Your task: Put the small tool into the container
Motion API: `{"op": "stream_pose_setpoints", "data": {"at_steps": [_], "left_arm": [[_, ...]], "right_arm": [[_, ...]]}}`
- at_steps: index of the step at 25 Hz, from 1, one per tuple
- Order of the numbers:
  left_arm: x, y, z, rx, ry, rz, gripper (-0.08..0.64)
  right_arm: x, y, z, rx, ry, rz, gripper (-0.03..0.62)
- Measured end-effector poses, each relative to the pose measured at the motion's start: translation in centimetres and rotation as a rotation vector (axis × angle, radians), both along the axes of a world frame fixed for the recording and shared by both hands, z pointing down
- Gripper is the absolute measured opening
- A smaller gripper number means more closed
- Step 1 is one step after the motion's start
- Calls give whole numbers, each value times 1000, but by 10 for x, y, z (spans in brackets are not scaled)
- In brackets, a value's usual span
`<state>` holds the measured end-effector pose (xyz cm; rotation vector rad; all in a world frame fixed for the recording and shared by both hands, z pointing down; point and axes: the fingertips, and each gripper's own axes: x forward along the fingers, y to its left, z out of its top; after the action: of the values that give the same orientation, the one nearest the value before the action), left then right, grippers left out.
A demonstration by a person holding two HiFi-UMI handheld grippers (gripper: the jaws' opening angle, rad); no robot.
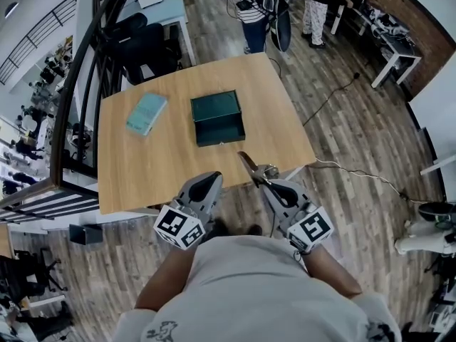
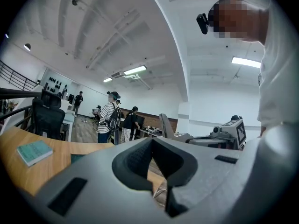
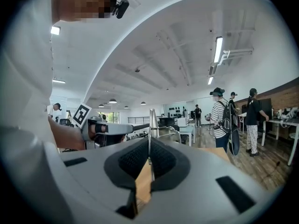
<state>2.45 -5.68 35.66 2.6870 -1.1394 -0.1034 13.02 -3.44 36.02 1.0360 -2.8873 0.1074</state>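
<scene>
The container point(image 1: 218, 117) is a dark green box with its lid open, standing in the middle of the wooden table point(image 1: 142, 169). My right gripper point(image 1: 265, 177) hovers at the table's near edge, shut on a small metal tool point(image 1: 249, 164) that juts towards the box. In the right gripper view the thin tool point(image 3: 153, 125) stands up between the pressed jaws of the right gripper point(image 3: 148, 160). My left gripper point(image 1: 209, 184) is beside it, just off the near edge, its jaws together with nothing in them. In the left gripper view the left gripper point(image 2: 156, 164) fills the lower frame.
A teal book point(image 1: 147, 112) lies on the table left of the box. A black office chair point(image 1: 142, 48) and a railing point(image 1: 78, 84) stand behind and to the left. People point(image 1: 251, 6) stand beyond the far side. A cable point(image 1: 356, 173) runs across the floor on the right.
</scene>
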Motion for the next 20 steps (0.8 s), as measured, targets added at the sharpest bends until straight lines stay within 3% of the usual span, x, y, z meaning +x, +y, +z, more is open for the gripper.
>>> {"op": "stream_pose_setpoints", "data": {"at_steps": [8,20], "left_arm": [[-50,-21,-8,13,18,-5,6],[-125,-44,-1,10,-15,-12,6]], "right_arm": [[-38,-31,-10,19,9,29,11],[-109,-68,-7,24,30,33,11]]}}
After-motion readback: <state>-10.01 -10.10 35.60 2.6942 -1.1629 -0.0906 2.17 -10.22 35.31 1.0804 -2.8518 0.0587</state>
